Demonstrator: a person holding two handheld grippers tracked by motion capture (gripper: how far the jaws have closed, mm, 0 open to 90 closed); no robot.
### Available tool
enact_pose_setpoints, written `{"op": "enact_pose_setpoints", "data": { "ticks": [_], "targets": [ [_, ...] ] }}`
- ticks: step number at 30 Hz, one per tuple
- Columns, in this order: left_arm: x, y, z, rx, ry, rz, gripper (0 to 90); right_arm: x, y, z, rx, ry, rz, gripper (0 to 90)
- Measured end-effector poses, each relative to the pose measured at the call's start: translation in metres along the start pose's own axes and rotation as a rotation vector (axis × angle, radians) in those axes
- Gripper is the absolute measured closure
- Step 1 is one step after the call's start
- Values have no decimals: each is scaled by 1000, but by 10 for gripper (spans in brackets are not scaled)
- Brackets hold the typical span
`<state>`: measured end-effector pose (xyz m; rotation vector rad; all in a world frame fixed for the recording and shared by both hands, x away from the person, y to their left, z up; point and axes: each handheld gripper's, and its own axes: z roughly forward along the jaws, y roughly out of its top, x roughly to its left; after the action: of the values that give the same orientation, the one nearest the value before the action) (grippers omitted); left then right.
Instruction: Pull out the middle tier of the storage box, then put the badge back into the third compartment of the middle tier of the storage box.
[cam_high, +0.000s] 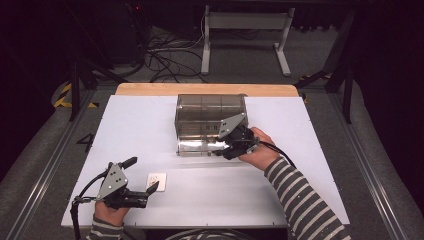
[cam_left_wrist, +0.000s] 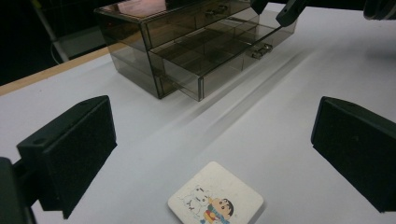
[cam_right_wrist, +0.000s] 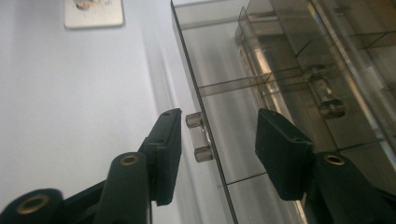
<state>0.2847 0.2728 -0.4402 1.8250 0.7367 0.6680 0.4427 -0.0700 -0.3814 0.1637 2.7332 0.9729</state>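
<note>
A smoky clear drawer box (cam_high: 210, 117) stands at the middle of the white table (cam_high: 300, 175), its lower drawer (cam_high: 200, 146) pulled partway out. My right gripper (cam_high: 226, 150) is at that drawer's front. In the right gripper view its jaws (cam_right_wrist: 219, 133) stand apart on either side of the small clear handle (cam_right_wrist: 200, 137), and the pads do not touch it. A square white tile with a cartoon print (cam_left_wrist: 215, 198) lies near the front edge. My left gripper (cam_left_wrist: 215, 140) hovers open just above it, holding nothing. The tile (cam_high: 156, 181) sits between the left gripper's jaws (cam_high: 144, 174).
A wooden strip (cam_high: 205, 89) runs along the table's far edge. Beyond it the floor holds loose cables (cam_high: 165, 60) and a white table frame (cam_high: 245, 35). Bare white surface lies left of the box and between the tile and the drawer.
</note>
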Motion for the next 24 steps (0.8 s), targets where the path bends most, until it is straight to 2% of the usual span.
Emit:
{"op": "enact_pose_setpoints", "data": {
  "ticks": [10,18,24],
  "targets": [
    [3,0,2,-4,11,8,4,1,-2,-13,-48,-32,22,469],
    [4,1,2,-2,-13,4,4,1,-7,-27,-103,-51,57,404],
    [5,2,3,-2,-30,6,3,2,-21,-39,-162,-81,102,346]
  ]
}}
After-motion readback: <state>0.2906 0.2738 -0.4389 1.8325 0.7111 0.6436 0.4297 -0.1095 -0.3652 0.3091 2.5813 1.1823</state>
